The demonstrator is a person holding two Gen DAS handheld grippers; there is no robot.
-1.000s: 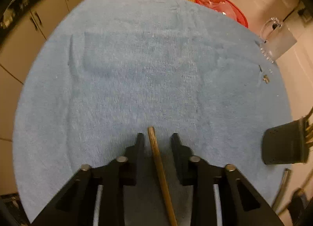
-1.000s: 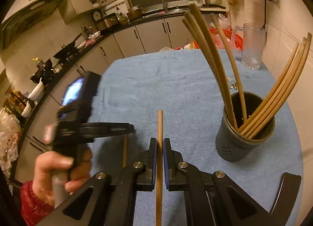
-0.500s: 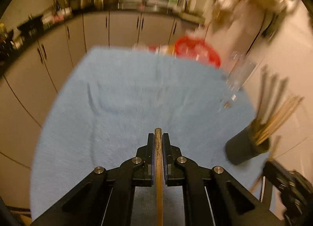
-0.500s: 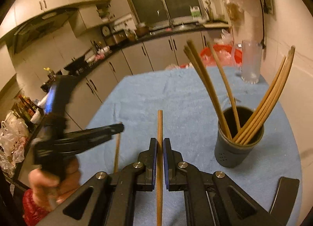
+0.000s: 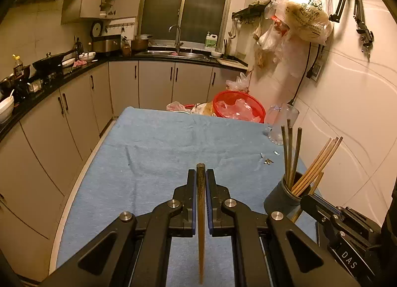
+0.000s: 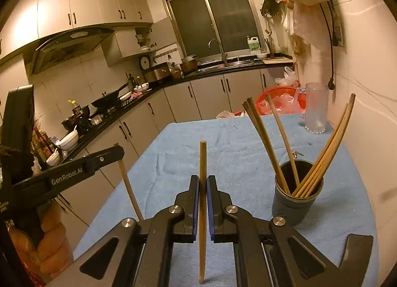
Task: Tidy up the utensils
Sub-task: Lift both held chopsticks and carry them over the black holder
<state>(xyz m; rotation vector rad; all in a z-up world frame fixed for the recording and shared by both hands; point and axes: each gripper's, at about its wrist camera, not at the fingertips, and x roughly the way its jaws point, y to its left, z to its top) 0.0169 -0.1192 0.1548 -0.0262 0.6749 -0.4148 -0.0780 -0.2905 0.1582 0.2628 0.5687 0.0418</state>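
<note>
My left gripper (image 5: 200,175) is shut on a wooden chopstick (image 5: 201,212) and holds it above the blue towel (image 5: 161,153). My right gripper (image 6: 203,180) is shut on another wooden chopstick (image 6: 202,187), also held in the air. A dark round holder (image 6: 296,200) with several chopsticks stands on the towel to the right of my right gripper; it also shows in the left wrist view (image 5: 282,197). In the right wrist view the left gripper (image 6: 119,153) is at the left with its chopstick (image 6: 129,187) hanging down.
A red basket (image 5: 238,109) and a glass pitcher (image 6: 315,110) stand at the far right end of the towel. Small metal bits (image 5: 266,161) lie near the holder. A wall runs along the right; cabinets and counter lie to the left and beyond.
My left gripper closed on the chopstick that lay on the towel and lifted it, tilting up to face the kitchen. My right gripper rose a little with its chopstick.
</note>
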